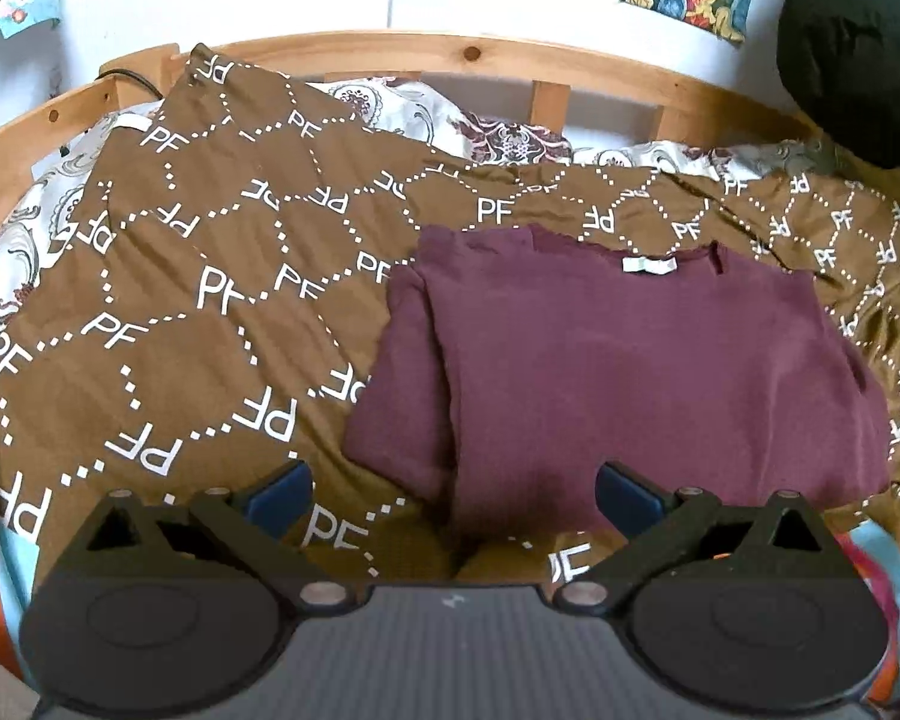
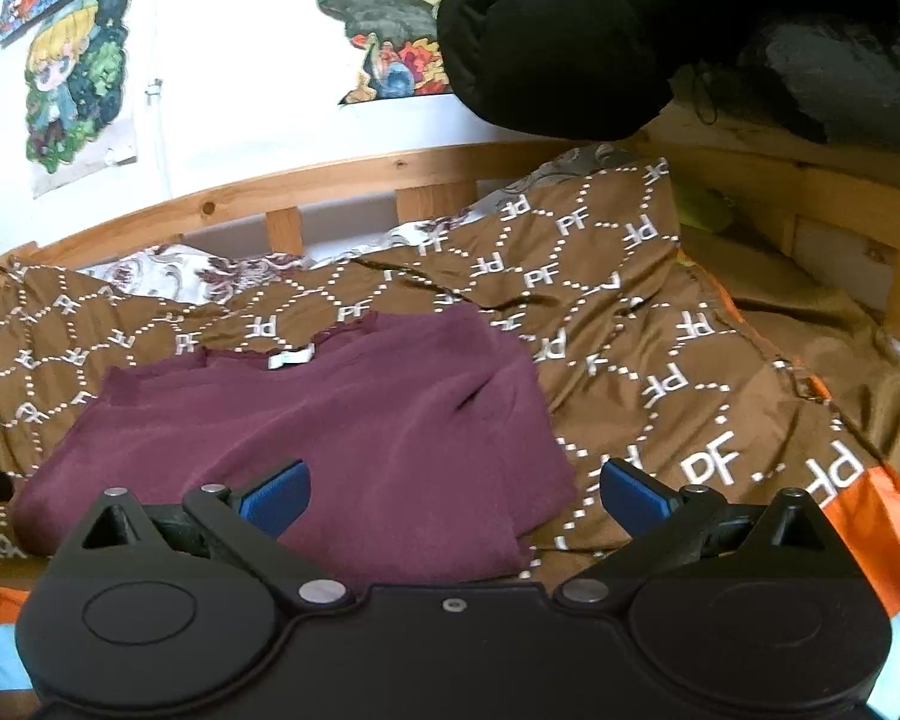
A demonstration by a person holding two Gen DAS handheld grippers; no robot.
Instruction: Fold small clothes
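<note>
On the bed, a maroon shirt (image 1: 642, 372) lies partly folded, left side turned over, on a brown PF-print blanket (image 1: 198, 300). Left gripper (image 1: 453, 489) hovers level over the shirt's near hem, jaws spread wide, holding nothing. Right gripper (image 2: 453, 489) hovers low over the shirt's near right edge (image 2: 330, 420), jaws spread, empty. Wooden bed frame (image 2: 354, 174) behind.

The dark red top (image 1: 630, 372) (image 2: 330, 420) lies flat on the brown blanket on the bed — its sides are folded in over the middle. A small white tag (image 1: 649, 264) (image 2: 291, 356) shows at the neck, at the far end.
</note>
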